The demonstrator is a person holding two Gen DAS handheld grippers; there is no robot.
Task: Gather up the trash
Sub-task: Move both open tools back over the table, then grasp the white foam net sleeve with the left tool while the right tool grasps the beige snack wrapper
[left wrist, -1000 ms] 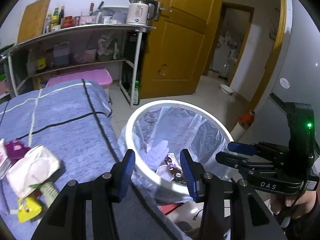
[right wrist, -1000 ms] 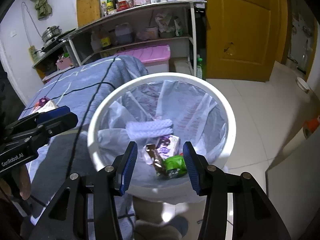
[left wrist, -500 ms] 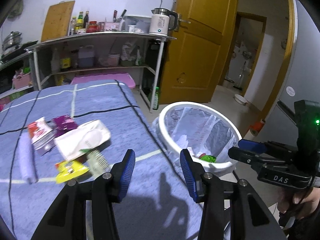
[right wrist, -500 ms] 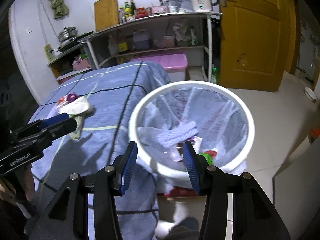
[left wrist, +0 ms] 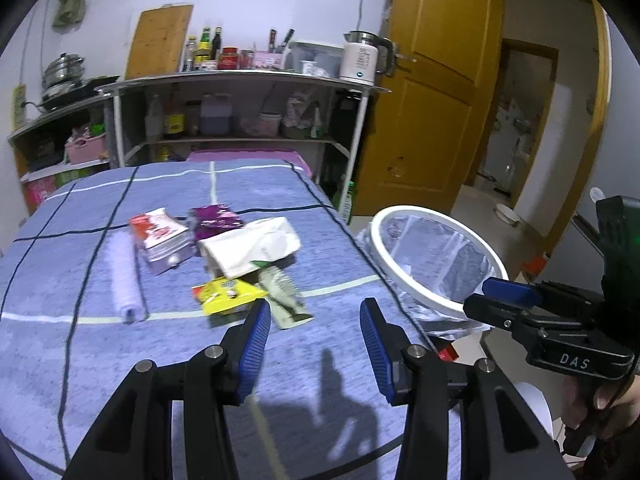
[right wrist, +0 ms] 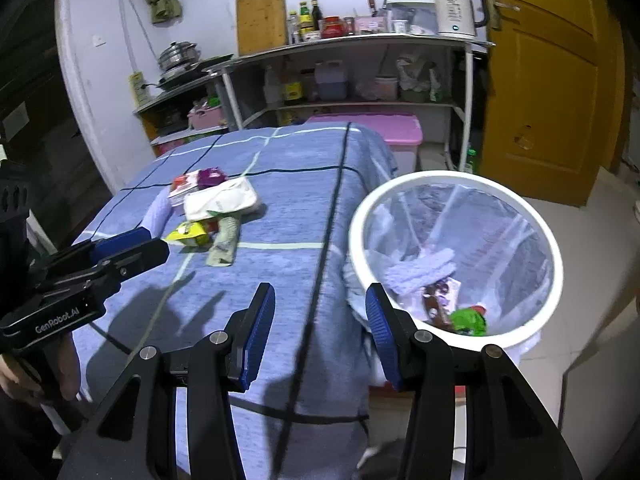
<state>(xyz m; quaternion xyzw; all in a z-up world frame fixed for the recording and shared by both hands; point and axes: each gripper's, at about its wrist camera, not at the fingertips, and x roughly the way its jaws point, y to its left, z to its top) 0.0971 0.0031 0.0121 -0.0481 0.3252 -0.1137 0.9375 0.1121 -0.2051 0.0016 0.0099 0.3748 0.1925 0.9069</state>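
Observation:
A pile of trash lies on the blue cloth-covered table (left wrist: 120, 360): a white packet (left wrist: 250, 250), a yellow wrapper (left wrist: 226, 294), a pale green sachet (left wrist: 286, 300), a red-and-white pack (left wrist: 160, 236), a purple pack (left wrist: 216, 220) and a lilac roll (left wrist: 126, 276). My left gripper (left wrist: 312, 344) hovers open and empty just short of the yellow wrapper. A white bin (right wrist: 456, 260) with a clear liner stands at the table's right edge and holds a lilac cloth (right wrist: 420, 270) and wrappers. My right gripper (right wrist: 320, 336) is open and empty above the table edge beside the bin.
Metal shelves (left wrist: 240, 112) with bottles, jars and a white kettle (left wrist: 360, 62) stand behind the table. A pink box (right wrist: 372, 128) sits under them. A yellow door (left wrist: 432, 92) is at the right, with tiled floor (right wrist: 592, 340) around the bin.
Both grippers have swung left, away from the bin and over the table. The trash pile has come to the middle of the left wrist view. Jaws kept the same gap.

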